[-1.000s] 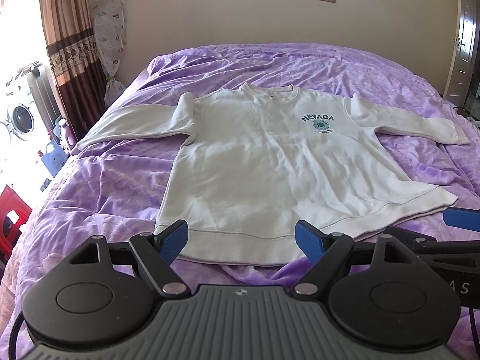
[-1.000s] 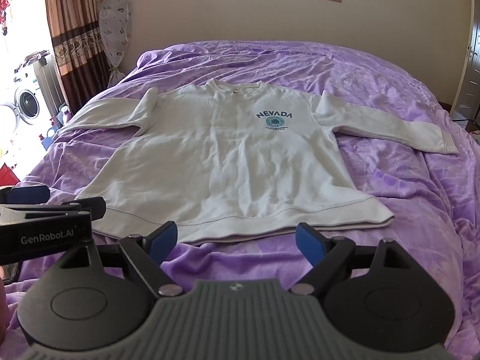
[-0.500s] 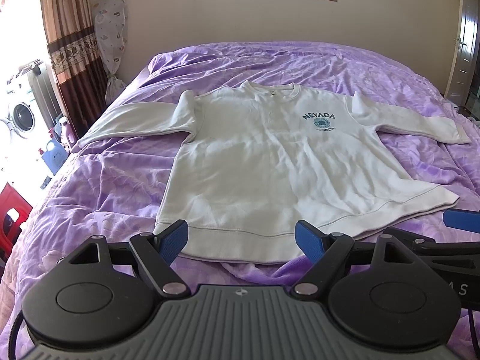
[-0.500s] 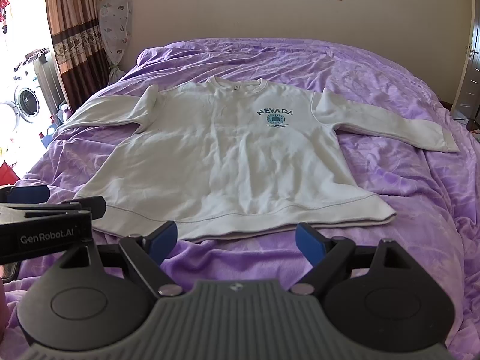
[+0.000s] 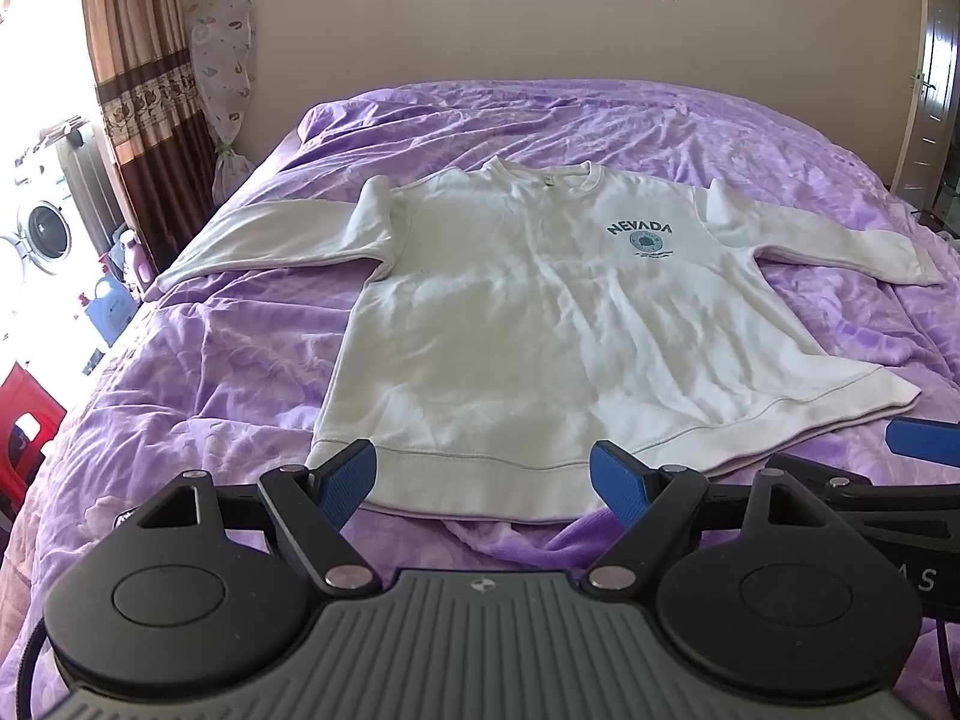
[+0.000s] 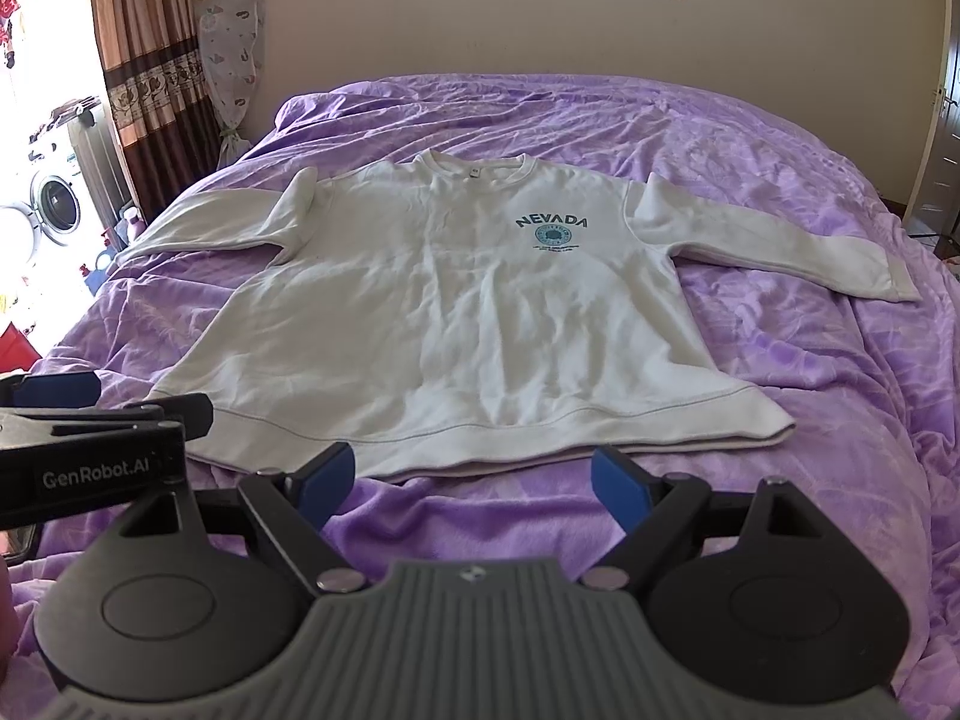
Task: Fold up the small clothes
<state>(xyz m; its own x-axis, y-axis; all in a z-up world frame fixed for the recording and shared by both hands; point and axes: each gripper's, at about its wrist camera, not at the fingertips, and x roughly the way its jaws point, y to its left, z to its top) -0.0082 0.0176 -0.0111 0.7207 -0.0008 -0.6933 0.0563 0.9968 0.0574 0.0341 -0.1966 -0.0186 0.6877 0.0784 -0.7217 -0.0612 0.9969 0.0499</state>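
A white long-sleeved sweatshirt point(image 5: 540, 324) with "NEVADA" printed on the chest lies flat and face up on a purple bed, both sleeves spread out. It also shows in the right wrist view point(image 6: 468, 312). My left gripper point(image 5: 483, 474) is open and empty, hovering just before the bottom hem near its left corner. My right gripper point(image 6: 474, 477) is open and empty, just short of the hem's middle. Each gripper's side shows in the other's view.
The purple bedspread point(image 5: 198, 372) is wrinkled and covers the whole bed. Left of the bed are a curtain point(image 5: 138, 84), a washing machine point(image 5: 42, 228) and a blue bottle point(image 5: 108, 309). A door point(image 5: 930, 72) stands at the right.
Both grippers have risen and drawn back slightly, so the sweatshirt sits a little farther away. Both stay open.
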